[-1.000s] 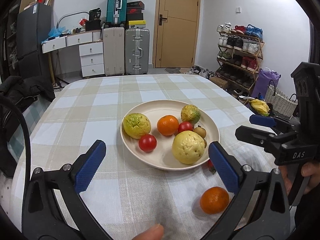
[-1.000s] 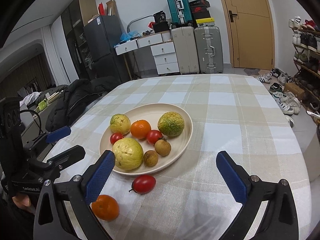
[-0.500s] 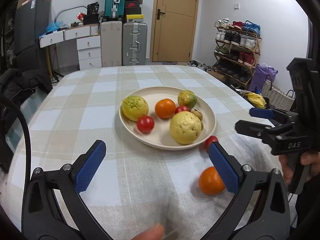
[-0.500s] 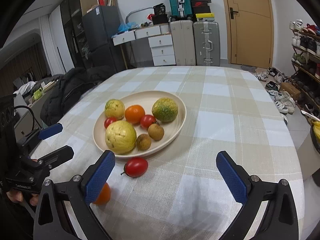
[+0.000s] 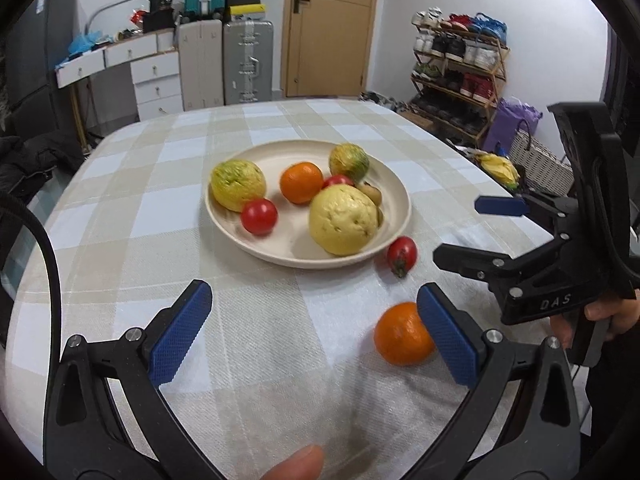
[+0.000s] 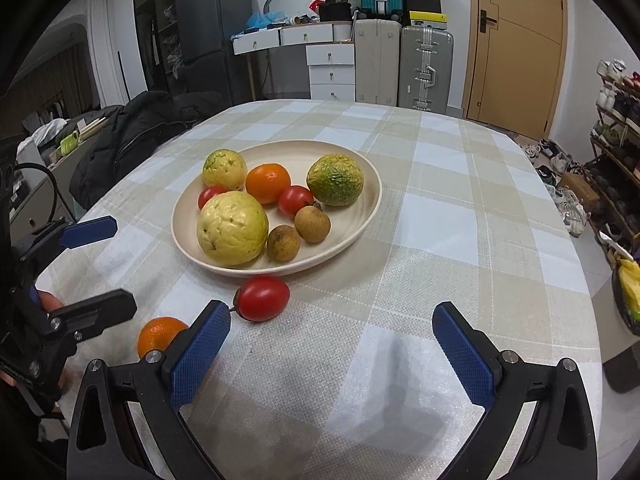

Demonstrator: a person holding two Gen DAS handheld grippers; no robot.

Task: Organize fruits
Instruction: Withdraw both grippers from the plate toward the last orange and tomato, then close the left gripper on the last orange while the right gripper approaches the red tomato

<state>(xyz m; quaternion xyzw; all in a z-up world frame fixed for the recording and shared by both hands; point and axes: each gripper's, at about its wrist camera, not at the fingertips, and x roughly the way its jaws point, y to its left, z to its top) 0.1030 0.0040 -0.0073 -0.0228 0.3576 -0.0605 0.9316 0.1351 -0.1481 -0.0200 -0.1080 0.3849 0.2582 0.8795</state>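
A cream plate [image 5: 396,192] [image 6: 360,224] on the checked tablecloth holds guavas, an orange, tomatoes and small brown fruits. A loose tomato [image 5: 401,255] [image 6: 263,298] lies on the cloth by the plate's near rim. A loose orange [image 5: 402,334] [image 6: 160,336] lies nearer me, partly behind a finger in each view. My left gripper [image 5: 316,334] is open and empty, with the orange just inside its right finger. My right gripper [image 6: 332,354] is open and empty, with the tomato just ahead of its left finger. Each gripper shows in the other's view, the right [image 5: 480,232] and the left [image 6: 100,264].
The round table [image 6: 460,208] drops off at its right and near edges. A dark jacket [image 6: 132,136] lies at the far left. Suitcases [image 5: 248,60], drawers and a door stand behind. A shoe rack [image 5: 460,76] and a basket [image 5: 536,164] stand on the right.
Both grippers have pulled back and lowered toward the cloth. The loose orange and tomato now sit closer to the fingers. Both stay open.
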